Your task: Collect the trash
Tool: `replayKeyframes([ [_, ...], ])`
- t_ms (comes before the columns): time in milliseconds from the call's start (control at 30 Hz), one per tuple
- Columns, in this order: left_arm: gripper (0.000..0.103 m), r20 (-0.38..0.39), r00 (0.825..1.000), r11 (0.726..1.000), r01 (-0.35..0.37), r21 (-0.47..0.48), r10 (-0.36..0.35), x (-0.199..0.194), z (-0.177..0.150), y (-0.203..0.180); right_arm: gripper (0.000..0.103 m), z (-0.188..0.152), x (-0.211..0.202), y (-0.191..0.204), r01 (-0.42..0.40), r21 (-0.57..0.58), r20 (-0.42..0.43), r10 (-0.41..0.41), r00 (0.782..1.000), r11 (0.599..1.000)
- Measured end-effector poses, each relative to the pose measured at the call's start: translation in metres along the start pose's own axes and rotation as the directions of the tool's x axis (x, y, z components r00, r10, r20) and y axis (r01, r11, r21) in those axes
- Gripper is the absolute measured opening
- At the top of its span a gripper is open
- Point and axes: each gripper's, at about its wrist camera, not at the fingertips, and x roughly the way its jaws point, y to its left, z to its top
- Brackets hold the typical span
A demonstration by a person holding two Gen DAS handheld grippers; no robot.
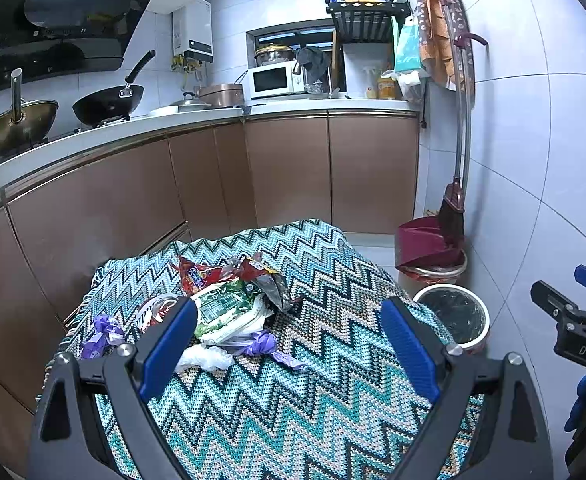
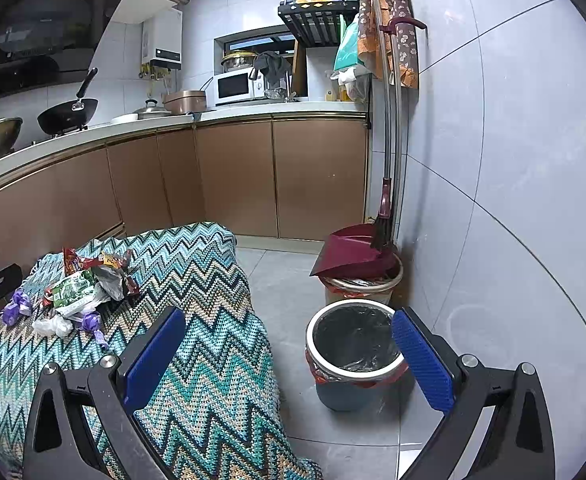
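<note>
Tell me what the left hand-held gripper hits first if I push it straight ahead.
Probably the trash pile: the left hand-held gripper is open and aimed over the zigzag blanket, with the green wrapper and white plastic bag nearest. Depth is uncertain.

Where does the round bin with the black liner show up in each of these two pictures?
Left wrist view: the black-lined bin sits right of centre, beyond the zigzag blanket's edge.
Right wrist view: the same bin is low and central, on the floor between the open fingers.
Shared landmark: the dark red dustpan just behind it.
</note>
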Motion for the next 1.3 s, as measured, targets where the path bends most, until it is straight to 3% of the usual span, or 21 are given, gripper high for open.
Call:
replayKeyframes([
  [1300, 0.093, 0.005, 0.999, 0.999, 0.041, -0.015, -0.041, -0.0008, -0.0013, -0.0011, 0.103, 0.0051, -0.0022, -0.0007, 0.0, -0.006, 0.005, 0.0, 1.0, 1.0],
])
